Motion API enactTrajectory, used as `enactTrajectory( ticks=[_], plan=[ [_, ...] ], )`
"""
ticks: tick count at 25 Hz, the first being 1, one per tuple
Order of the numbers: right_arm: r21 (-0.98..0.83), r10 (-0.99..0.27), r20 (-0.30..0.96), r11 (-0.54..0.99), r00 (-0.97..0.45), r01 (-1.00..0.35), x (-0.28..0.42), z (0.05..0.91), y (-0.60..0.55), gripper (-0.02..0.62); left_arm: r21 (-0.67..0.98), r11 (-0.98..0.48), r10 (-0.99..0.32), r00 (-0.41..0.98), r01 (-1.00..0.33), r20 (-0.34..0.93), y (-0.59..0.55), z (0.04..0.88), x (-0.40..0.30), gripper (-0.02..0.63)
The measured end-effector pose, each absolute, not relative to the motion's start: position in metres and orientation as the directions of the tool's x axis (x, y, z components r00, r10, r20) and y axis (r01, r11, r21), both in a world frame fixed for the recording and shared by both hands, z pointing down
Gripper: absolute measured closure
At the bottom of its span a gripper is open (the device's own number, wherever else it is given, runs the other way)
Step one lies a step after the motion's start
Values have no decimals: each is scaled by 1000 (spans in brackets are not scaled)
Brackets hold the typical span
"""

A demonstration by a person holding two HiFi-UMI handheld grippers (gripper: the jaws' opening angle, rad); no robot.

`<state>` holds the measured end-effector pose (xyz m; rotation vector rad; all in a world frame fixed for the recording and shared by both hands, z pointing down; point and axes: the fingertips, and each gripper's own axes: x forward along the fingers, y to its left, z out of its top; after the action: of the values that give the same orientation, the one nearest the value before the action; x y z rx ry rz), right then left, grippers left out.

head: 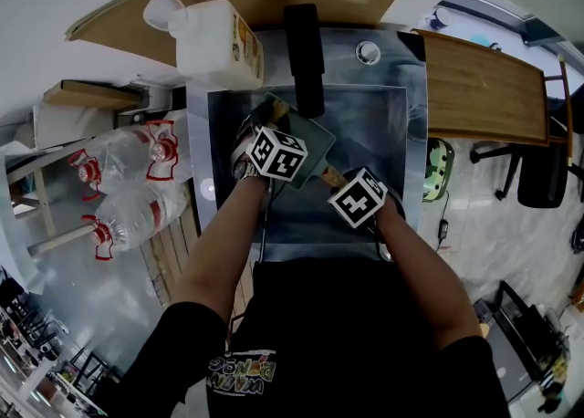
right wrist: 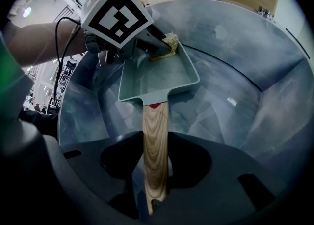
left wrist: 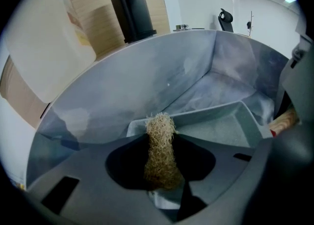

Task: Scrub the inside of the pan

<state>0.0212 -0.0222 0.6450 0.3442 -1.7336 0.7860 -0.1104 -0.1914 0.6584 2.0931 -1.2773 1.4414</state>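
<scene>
The right gripper [right wrist: 156, 170] is clamping the wooden handle [right wrist: 155, 135], holding the square pan [right wrist: 157, 79] inside the sink [right wrist: 245, 57]. The left gripper [left wrist: 159, 162] is pinching a fibre scrubber [left wrist: 160, 140] at the pan's far edge.

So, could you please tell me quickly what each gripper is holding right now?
Left gripper: closed on a scrubbing pad.
Right gripper: closed on the wooden handle of the pan.
</scene>
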Motion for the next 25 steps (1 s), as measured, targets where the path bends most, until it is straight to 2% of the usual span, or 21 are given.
enactTrajectory(
  ticks=[15, 21, 25],
  plan=[
    [-322, 161, 937, 741, -309, -590, 22, 645, -22, 437, 63, -722, -272, 367, -689, 890, -143, 659, -38, 460],
    [-317, 158, 939, 741, -305, -591, 22, 646, -23, 437, 109, -788, -206, 426, -606, 881, -131, 659, -22, 460],
    [-312, 158, 942, 745, -297, -590, 22, 646, -23, 437, 77, -867, -169, 436, -492, 884, -122, 658, -11, 462]
  ],
)
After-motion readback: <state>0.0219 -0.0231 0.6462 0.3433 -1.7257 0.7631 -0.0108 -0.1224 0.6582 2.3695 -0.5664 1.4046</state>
